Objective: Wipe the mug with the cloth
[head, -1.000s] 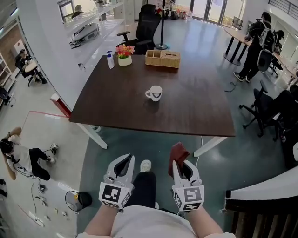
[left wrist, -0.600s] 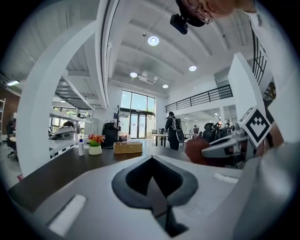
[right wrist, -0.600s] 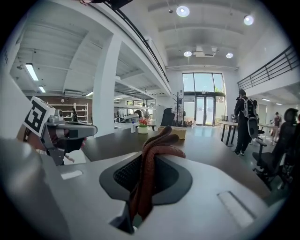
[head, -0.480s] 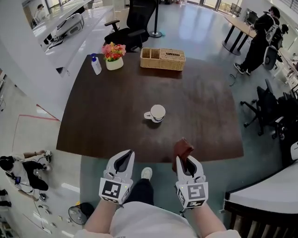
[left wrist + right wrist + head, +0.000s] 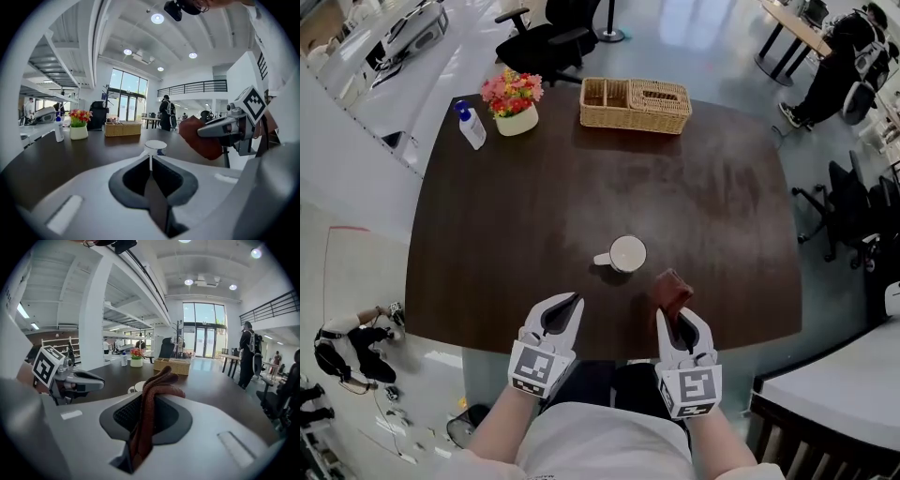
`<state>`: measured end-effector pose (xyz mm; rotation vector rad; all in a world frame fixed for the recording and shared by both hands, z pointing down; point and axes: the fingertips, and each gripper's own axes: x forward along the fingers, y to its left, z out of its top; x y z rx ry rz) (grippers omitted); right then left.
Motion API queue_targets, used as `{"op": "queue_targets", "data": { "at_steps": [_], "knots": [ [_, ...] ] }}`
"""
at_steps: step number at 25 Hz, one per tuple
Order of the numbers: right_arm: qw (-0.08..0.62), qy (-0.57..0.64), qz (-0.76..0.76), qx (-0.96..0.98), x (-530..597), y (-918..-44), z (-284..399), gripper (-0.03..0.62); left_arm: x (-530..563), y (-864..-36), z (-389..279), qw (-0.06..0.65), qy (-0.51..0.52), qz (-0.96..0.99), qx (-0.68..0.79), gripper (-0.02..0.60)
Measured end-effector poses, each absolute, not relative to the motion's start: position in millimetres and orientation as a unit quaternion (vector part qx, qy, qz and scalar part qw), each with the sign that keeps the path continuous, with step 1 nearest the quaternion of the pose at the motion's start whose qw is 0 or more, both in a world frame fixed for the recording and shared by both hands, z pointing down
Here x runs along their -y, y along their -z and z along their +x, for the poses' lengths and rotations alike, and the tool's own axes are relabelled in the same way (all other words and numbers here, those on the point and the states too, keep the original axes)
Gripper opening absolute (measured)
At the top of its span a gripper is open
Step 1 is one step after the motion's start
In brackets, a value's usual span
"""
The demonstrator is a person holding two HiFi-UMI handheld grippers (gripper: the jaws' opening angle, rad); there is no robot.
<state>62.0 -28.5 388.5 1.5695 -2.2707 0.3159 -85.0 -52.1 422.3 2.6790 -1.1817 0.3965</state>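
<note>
**At the tabletop's near edge: two grippers, one cloth, one mug**

Between its jaws the right gripper (image 5: 680, 323) clamps the single reddish-brown cloth (image 5: 671, 288), which bunches out past the tips. The left gripper (image 5: 561, 314) is empty, its jaws pressed together. One white mug (image 5: 627, 253) stands on the dark tabletop (image 5: 534, 206), near, at 11 o'clock from the right gripper and 1 o'clock from the left, apart from the cloth. Far off at 12 o'clock sit one wicker basket (image 5: 635, 104), one flower pot (image 5: 515, 103) and one pump bottle (image 5: 471, 125).

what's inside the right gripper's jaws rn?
A reddish-brown cloth, clamped in the right gripper, its bunched end sticking out past the jaws. The pinched part is covered by the jaws.
</note>
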Motion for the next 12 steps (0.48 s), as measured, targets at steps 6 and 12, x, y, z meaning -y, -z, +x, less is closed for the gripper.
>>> {"op": "queue_targets", "data": {
  "at_steps": [6,12],
  "knots": [
    [0.205,-0.148,0.524,0.813,41,-428,50,0.080,86,-463,-72,0.084,-0.183,0.908,0.368,0.033],
    [0.218,-0.175,0.463,0.841,53,-461,17,0.080,127,-486,-58,0.054,-0.197,0.922,0.330,0.078]
  ]
}}
